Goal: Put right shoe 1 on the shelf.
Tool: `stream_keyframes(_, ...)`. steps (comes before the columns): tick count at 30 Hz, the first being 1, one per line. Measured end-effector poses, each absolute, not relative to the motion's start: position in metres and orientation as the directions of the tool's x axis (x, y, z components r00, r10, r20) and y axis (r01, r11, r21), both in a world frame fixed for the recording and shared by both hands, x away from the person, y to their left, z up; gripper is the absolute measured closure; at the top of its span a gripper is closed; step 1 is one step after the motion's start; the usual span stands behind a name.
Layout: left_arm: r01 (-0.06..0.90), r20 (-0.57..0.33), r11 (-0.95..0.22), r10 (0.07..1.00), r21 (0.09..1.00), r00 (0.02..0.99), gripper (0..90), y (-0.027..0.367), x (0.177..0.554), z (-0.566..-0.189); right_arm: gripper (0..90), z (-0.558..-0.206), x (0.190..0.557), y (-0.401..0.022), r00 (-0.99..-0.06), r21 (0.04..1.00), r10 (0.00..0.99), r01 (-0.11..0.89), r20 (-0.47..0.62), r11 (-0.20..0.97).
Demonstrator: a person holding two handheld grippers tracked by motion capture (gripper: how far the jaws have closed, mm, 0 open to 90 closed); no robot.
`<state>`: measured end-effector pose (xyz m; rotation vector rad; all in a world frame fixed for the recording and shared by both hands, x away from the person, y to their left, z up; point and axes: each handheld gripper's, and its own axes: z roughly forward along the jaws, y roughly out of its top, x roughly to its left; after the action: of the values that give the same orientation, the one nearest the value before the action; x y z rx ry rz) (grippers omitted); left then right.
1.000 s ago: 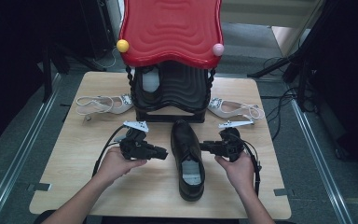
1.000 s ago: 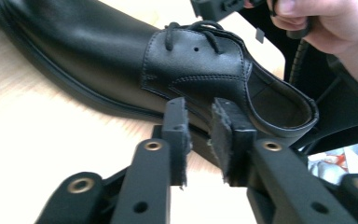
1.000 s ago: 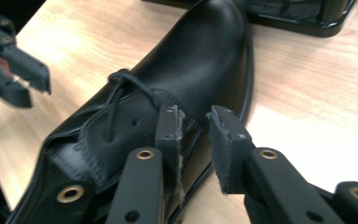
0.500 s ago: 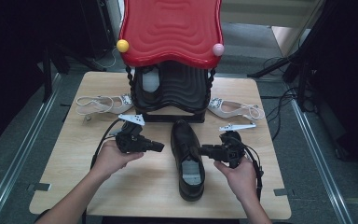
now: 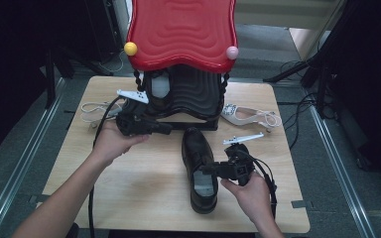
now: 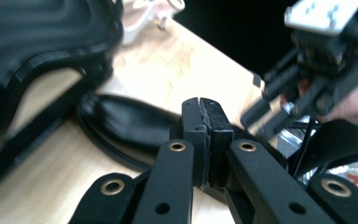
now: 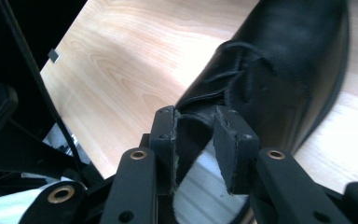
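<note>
Right gripper (image 7: 196, 121) jaws easing apart astride black shoe (image 7: 279, 74) collar, left gripper (image 6: 201, 105) jaws clenched, empty.

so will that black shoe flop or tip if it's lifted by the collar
The black shoe looks like stiff leather with a thick sole, so it probably keeps its shape. Held at the collar edge by the right gripper, its long toe would likely dip.
</note>
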<state>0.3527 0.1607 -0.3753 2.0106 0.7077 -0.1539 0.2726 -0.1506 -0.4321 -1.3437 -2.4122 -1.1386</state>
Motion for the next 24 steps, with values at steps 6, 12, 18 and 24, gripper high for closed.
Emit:
stream_keyframes(6,0.534,-0.385,-0.346,0.413,0.772,0.825,89.8,0.162,0.366,-0.353,65.5,-0.436,0.271,-0.138,-0.589,0.513,0.663,0.788,0.462,0.341)
stream_keyframes(12,0.513,-0.349,-0.355,0.432,0.782,0.832,89.2,0.16,0.376,-0.334,65.6,-0.442,0.268,-0.122,-0.607,0.482,0.658,0.782,0.446,0.394)
stream_keyframes(18,0.497,-0.33,-0.349,0.44,0.794,0.835,89.1,0.162,0.386,-0.317,64.6,-0.448,0.265,-0.108,-0.625,0.468,0.658,0.77,0.42,0.433)
stream_keyframes(24,0.495,-0.328,-0.339,0.445,0.8,0.834,89.1,0.163,0.396,-0.301,63.3,-0.46,0.264,-0.098,-0.63,0.436,0.67,0.769,0.393,0.468)
